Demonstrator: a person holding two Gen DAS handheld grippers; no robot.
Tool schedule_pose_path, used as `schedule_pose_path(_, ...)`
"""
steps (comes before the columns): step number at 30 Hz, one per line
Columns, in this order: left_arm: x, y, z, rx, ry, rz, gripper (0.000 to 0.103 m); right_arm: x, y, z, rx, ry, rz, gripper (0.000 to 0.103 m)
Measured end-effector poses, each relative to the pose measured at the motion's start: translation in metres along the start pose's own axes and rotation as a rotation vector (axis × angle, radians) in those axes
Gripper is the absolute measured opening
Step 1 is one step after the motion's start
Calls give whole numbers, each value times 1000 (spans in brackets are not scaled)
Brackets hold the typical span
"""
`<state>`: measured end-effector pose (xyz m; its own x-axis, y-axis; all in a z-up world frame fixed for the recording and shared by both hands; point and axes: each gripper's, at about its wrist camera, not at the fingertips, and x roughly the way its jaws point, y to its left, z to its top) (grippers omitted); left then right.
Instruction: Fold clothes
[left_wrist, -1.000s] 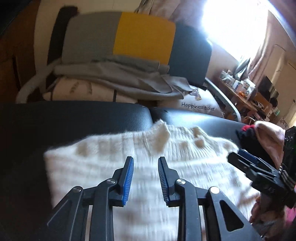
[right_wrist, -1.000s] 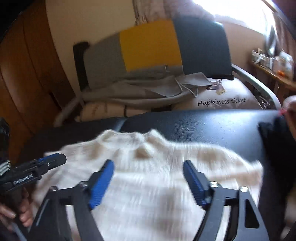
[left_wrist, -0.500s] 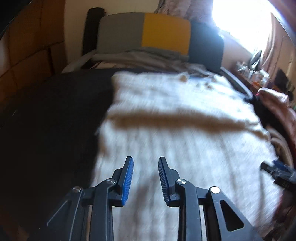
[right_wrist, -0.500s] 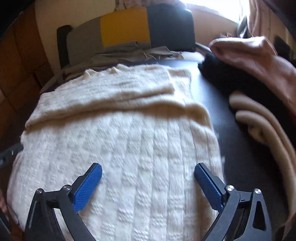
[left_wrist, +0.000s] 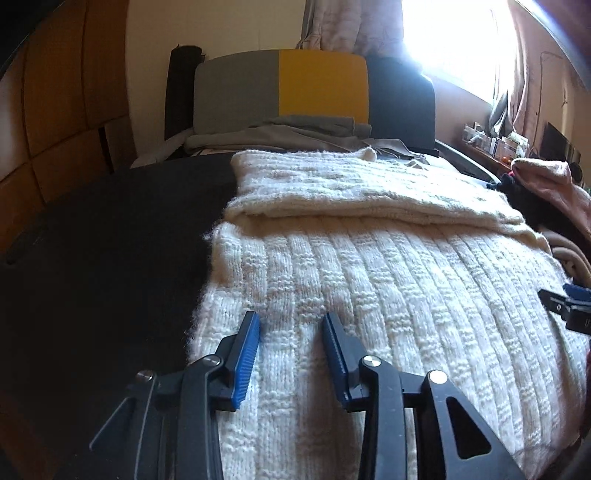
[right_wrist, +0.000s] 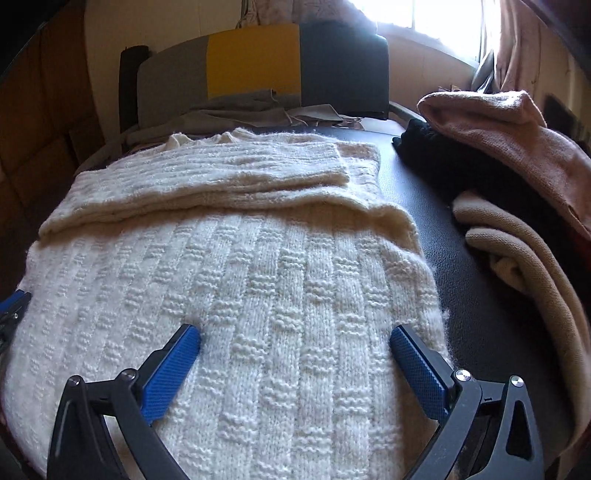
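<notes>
Two grippers over one sweater

One cream sweater (right_wrist: 258, 280) lies flat on my black desk (right_wrist: 480, 317), sleeves folded across. My right gripper (right_wrist: 295, 338) gapes wide above its hem; my left gripper (left_wrist: 290, 325) stands narrowly apart, empty.

A lived-in room at home, with laundry out

Curtains (left_wrist: 328, 22) hang by a bright window (right_wrist: 424, 14); a grey, yellow and dark chair (left_wrist: 314, 88) is draped with grey clothing (right_wrist: 240, 110), wooden cupboard panels (left_wrist: 55, 110) line the wall, a cluttered shelf (left_wrist: 491, 144) sits by the window, and a cream knit sweater (right_wrist: 258, 280) lies beside heaped garments (right_wrist: 498, 147) on a black padded surface (left_wrist: 110, 258).
</notes>
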<state>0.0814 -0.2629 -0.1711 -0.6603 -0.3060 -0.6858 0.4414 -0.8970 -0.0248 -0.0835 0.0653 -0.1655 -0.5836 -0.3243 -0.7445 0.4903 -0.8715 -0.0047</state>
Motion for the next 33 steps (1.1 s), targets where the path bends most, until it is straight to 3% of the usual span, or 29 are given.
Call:
schedule_pose_path(8,6,-6,7,22,41,32,37,2,1,1,5,6,20,103)
schedule_pose_path(12,-17,3,0,-12,71,-9,37,-13,-4,-1,5,22,118,103)
schedule_pose_path(16,-55,26,-21,-51,47,-56,37,-64,-43,-26,87,-46,262,103)
schedule_pose_path(21,-84,58,-52,-82,64,-18,37,-98,-103,-73,261,-3,349,103)
schedule_pose_path(26,-99,91,-77,-212,74,-14,37,-101,-124,-100,323,15,383,89)
schedule_pose_path(29,-102,96,-82,-210,71,-46,37,-99,-122,-101,323,22,449,75)
schedule_pose_path(33,-103,91,-85,-165,65,-68,39,-96,-110,-104,304,54,530,70)
